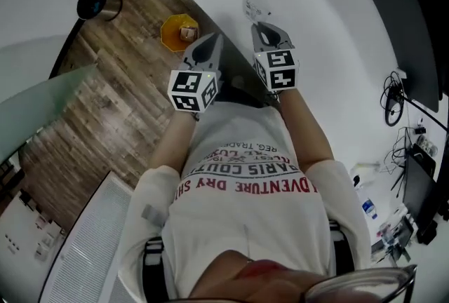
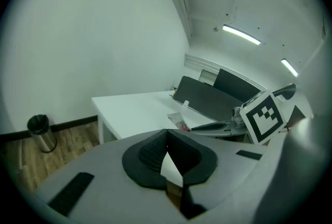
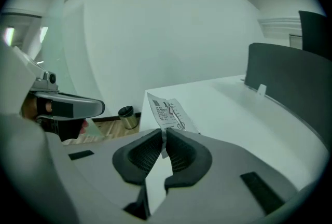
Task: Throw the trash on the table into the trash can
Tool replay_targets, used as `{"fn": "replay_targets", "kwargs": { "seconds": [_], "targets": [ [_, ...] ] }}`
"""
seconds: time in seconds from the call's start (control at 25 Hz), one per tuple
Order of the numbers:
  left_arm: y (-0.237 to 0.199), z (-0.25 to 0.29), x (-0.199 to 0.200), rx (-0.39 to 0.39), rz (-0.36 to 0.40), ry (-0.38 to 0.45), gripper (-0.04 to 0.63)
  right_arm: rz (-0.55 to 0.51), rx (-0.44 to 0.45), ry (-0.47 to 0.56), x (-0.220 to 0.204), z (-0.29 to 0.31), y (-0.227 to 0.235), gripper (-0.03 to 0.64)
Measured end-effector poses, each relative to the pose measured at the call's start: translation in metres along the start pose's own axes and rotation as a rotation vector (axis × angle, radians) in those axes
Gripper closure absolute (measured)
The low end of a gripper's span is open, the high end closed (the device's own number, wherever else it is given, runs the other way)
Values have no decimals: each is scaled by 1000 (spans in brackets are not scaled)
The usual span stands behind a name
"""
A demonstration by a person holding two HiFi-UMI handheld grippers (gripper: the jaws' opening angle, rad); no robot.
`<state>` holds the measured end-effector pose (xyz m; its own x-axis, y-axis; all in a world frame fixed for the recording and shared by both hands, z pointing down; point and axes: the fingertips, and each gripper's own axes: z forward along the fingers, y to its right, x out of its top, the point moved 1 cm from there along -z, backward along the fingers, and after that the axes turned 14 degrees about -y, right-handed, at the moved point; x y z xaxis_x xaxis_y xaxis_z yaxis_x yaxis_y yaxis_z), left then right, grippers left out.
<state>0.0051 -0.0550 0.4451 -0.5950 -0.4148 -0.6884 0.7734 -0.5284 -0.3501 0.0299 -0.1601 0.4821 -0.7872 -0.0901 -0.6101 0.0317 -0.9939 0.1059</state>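
Far left, on the wood floor (image 1: 119, 105) against the wall: can (image 1: 91, 2), dark-topped and well apart from the table (image 1: 330, 7). Probably calls for a carry across the floor rather than a drop from the edge. Next right, on the floor just beside the table's corner: orange tub (image 1: 179, 32), purpose unclear.

Then the left gripper (image 1: 212, 42), held out over the table's near edge and tilted down. Jaws together at the tips, with nothing sticking out past them. Shows a pale sliver in the gap behind the pads; paper or the table beyond, impossible to say. Looks held alongside as the spare tool.

Just beside it, the right gripper (image 1: 265, 29), pinched nearly closed on the wrapper (image 3: 168, 114). Grips one edge only, so the printed sheet stands up past the tips and a tail hangs behind the pads. Seems a fitting bite for something so light and flat. Hangs over bare tabletop; whether clear of it or brushing it, hard to tell. No other trash visible on the table.

Far right: dark partition (image 3: 290, 83) along the table's back edge, out of the way.

Judging from this: pick made, trip to the can not yet done. Flimsy sheet could flutter or slip from so small a pinch.
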Motion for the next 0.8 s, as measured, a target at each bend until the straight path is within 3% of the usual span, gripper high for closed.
{"fn": "replay_targets", "kwargs": {
  "seconds": [0.24, 0.44, 0.6, 0.8],
  "targets": [
    [-85, -68, -30, 172, -152, 68, 572, -171, 173, -29, 22, 42, -110, 569],
    [-171, -106, -76, 284, -307, 75, 572, -295, 307, -130, 16, 106, -202, 569],
    [-242, -108, -125, 324, -400, 29, 572, -331, 348, -227, -5, 177, -250, 569],
    [-315, -75, -178, 325, -433, -24, 572, -319, 366, -313, -41, 271, -277, 569]
  ]
}}
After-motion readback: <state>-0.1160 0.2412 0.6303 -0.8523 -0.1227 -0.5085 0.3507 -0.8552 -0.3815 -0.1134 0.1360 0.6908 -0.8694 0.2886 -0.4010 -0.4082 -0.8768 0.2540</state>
